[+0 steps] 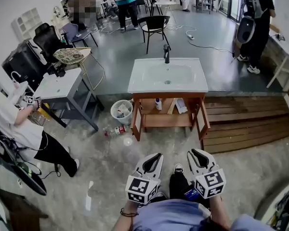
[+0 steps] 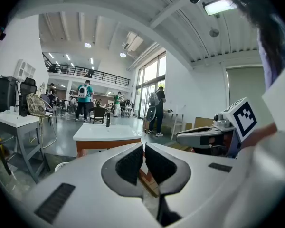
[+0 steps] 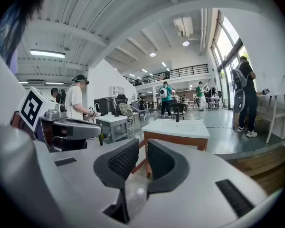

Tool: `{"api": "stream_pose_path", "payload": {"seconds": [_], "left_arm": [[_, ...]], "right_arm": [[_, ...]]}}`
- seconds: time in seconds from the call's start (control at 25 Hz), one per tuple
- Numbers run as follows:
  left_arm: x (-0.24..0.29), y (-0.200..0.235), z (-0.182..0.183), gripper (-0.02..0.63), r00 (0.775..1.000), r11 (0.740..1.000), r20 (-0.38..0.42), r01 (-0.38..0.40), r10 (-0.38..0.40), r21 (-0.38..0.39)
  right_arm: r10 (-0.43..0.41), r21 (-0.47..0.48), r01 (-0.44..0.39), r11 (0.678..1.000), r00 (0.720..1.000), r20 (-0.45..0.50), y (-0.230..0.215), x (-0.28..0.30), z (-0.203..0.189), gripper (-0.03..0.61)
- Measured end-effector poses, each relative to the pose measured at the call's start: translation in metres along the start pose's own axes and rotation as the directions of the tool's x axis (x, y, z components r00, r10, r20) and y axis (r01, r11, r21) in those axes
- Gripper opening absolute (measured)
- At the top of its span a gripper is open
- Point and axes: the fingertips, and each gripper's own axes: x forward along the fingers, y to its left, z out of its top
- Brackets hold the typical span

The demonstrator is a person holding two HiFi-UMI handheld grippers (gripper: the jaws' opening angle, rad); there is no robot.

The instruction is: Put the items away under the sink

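The white sink (image 1: pixel 167 76) tops a wooden cabinet whose two doors (image 1: pixel 203 120) stand open. On its shelf stand a small white bottle (image 1: pixel 158 103) and some flat white packs (image 1: pixel 180 105). A plastic bottle (image 1: pixel 118 130) lies on the floor left of the cabinet, with a small white round thing (image 1: pixel 128 141) beside it. My left gripper (image 1: pixel 156 156) (image 2: pixel 144 146) and right gripper (image 1: pixel 195 153) (image 3: pixel 143 144) are side by side, well short of the cabinet and aimed at it. Each is shut to a narrow slit with nothing between its pads.
A white waste bin (image 1: pixel 121 112) stands left of the cabinet. A grey desk (image 1: pixel 60 86) and a seated person (image 1: pixel 19 124) are further left. Wooden steps (image 1: pixel 245 121) lie to the right. A black chair (image 1: pixel 154 25) and several people stand behind the sink.
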Motion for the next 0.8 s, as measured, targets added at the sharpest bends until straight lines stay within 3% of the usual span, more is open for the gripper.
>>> {"api": "stream_pose_path", "payload": {"seconds": [0.8], "left_arm": [[-0.031, -0.017, -0.006, 0.018, 1.0, 1.0, 0.006, 0.023, -0.023, 0.011]], "right_arm": [[-0.024, 0.013, 0.024, 1.0, 1.0, 0.004, 0.008, -0.019, -0.004, 0.051]]}}
